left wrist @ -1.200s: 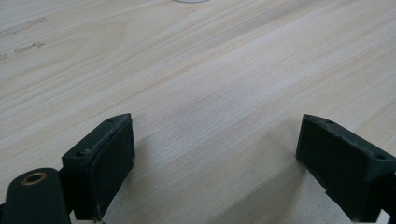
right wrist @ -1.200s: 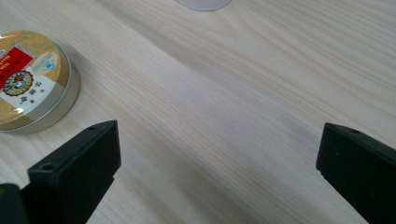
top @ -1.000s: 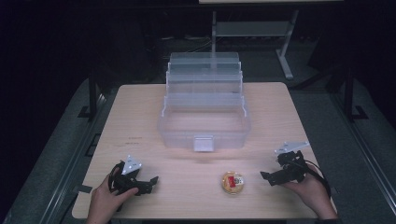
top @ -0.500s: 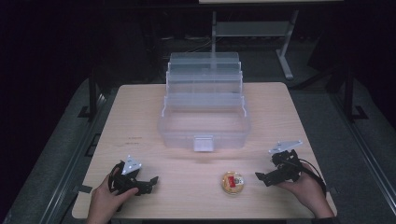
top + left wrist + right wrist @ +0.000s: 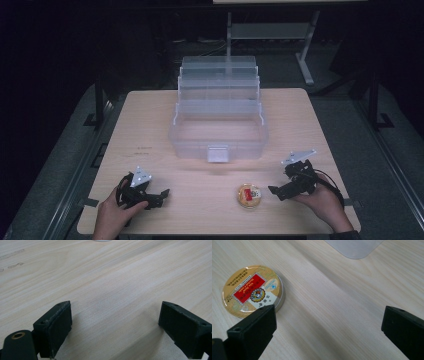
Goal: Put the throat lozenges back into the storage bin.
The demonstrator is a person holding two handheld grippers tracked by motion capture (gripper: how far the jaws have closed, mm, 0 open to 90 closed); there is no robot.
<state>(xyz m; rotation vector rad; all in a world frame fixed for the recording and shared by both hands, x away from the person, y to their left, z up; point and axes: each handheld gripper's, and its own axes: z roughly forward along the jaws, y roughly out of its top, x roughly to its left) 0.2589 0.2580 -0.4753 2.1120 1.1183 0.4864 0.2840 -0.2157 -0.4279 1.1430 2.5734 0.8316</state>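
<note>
Since the earlier frames your right claw (image 5: 278, 190) has slid in along the worktop (image 5: 150, 115) toward the round tin (image 5: 249, 195) and now sits just beside it on its right; your left claw (image 5: 159, 196) has barely shifted, parked near the front left corner. Right claw is spread wide, nothing between the jaws: in the right gripper view the tin (image 5: 253, 290), gold rim, red label, lies flat just past the left jaw, not yet between the two. Left claw is also released, jaws wide over bare wood in the left gripper view, well apart from everything. The tin rests on the worktop near the front edge, in front of the clear plastic tiered organizer box (image 5: 218, 117), which stands open in the middle with its trays stepped back and the bottom bin looking empty. Progress, as I judge it: only the approach is underway. Nothing gripped, nothing lifted, nothing in the box. Left for you: swing the right claw so the tin sits between the jaws, close on it, lift, and carry it to the box, if that is where it goes.
</note>
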